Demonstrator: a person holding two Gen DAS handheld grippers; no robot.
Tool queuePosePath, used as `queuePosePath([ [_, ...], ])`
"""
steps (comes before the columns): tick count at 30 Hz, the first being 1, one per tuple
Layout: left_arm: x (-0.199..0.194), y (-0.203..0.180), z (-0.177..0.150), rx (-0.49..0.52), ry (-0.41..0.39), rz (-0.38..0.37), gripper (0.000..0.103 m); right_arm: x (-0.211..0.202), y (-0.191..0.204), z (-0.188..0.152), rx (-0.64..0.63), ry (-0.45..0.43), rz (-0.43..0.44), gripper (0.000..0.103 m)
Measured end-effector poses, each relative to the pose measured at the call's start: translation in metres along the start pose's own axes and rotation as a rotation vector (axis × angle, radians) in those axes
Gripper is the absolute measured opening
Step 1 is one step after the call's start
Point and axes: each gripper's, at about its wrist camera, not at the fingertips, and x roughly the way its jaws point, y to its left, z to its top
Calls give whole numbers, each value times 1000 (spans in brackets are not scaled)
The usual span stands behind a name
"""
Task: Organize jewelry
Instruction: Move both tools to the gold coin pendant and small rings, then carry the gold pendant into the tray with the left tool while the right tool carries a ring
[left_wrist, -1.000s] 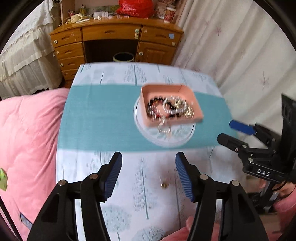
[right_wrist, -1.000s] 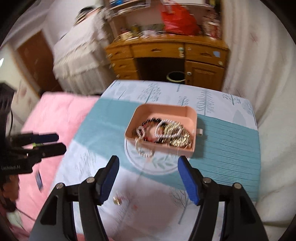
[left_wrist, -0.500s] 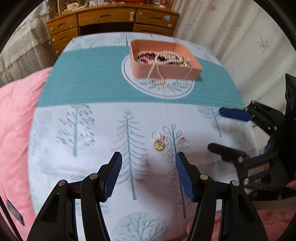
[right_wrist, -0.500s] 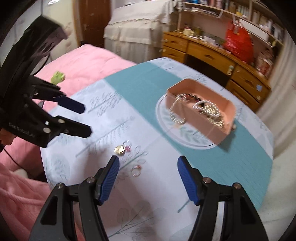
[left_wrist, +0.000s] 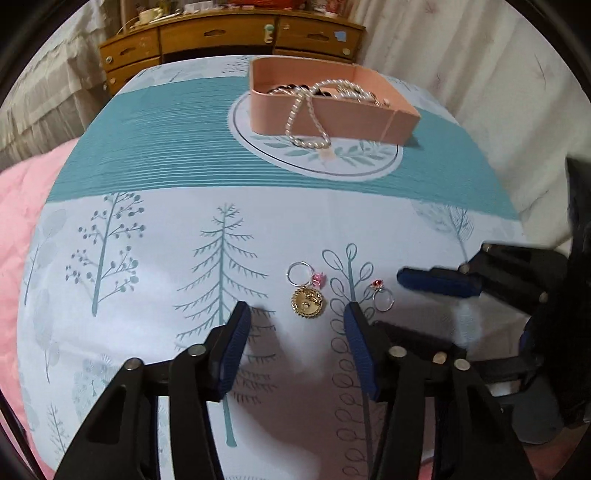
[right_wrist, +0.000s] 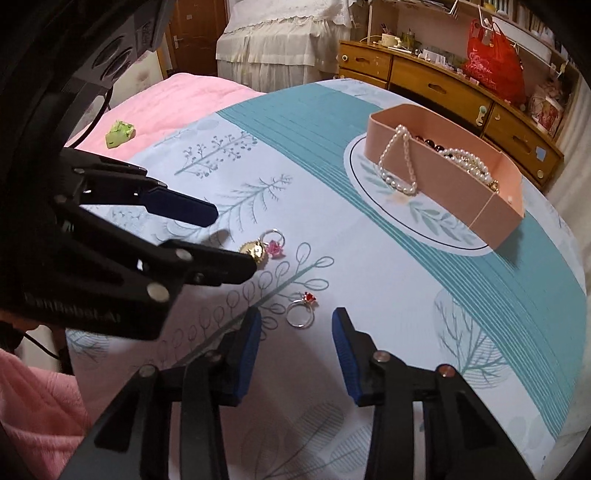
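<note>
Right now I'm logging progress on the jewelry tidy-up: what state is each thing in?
Pink tray: open, holding jewelry.
Pearl necklace: draped over the tray wall.
Red-stone ring: loose on the cloth.
Pink-stone ring: loose.
Gold pendant: flat.
Left gripper: closing, empty.
Right gripper: closing, empty.

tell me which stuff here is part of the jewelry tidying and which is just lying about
Part of the job:
- gold pendant
- pink-stone ring
- red-stone ring
- pearl necklace
- pink box

Just lying about:
- green scrap
- red bag
- wooden desk
</note>
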Motion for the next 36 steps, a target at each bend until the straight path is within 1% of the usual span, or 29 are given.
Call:
queuePosePath([
  [2, 2, -5, 0, 36, -17, 24, 42, 2, 1, 0, -9, -9, -1, 34],
  [7, 9, -16, 1, 116, -43, 53, 40, 3, 1, 0, -35, -29, -7, 25],
  [8, 8, -17, 1, 127, -47, 64, 37, 2, 1, 1, -42, -31, -1, 24],
  [9, 9, -19, 1, 142, -52, 72, 33, 2, 0, 2, -50, -32, 4, 19],
  [10, 10, -20, 1, 145, -51, 66, 31, 3, 0, 3, -58, -31, 10, 15],
  [11, 10, -21, 2, 143, -47, 69, 26, 4, 1, 4, -62, -27, 15, 15],
  [12, 9, -20, 2, 135, -44, 69, 19, 3, 0, 5, -67, -26, 19, 15],
  [13, 8, -20, 3, 127, -41, 71, 17, 3, 0, 5, -71, -22, 24, 15],
  [17, 5, -18, 2, 110, -29, 74, 17, 2, -2, 7, -71, -11, 35, 15],
  [21, 6, -17, 5, 96, -7, 74, 17, 3, -5, 8, -32, -1, 49, 14],
  [23, 6, -16, 7, 88, 3, 70, 17, 3, -7, 10, -16, -3, 48, 3],
  [26, 6, -14, 10, 87, 18, 85, 17, 4, -9, 11, 21, 7, 52, 3],
  [30, 2, -9, 11, 96, 30, 96, 17, 5, -8, 13, 38, 11, 40, 2],
  [34, -8, -2, 14, 93, 27, 93, 17, 6, -12, 16, 98, 0, 44, 1],
  [36, -14, 1, 17, 94, 18, 86, 17, 7, -17, 18, 149, -6, 48, 1],
])
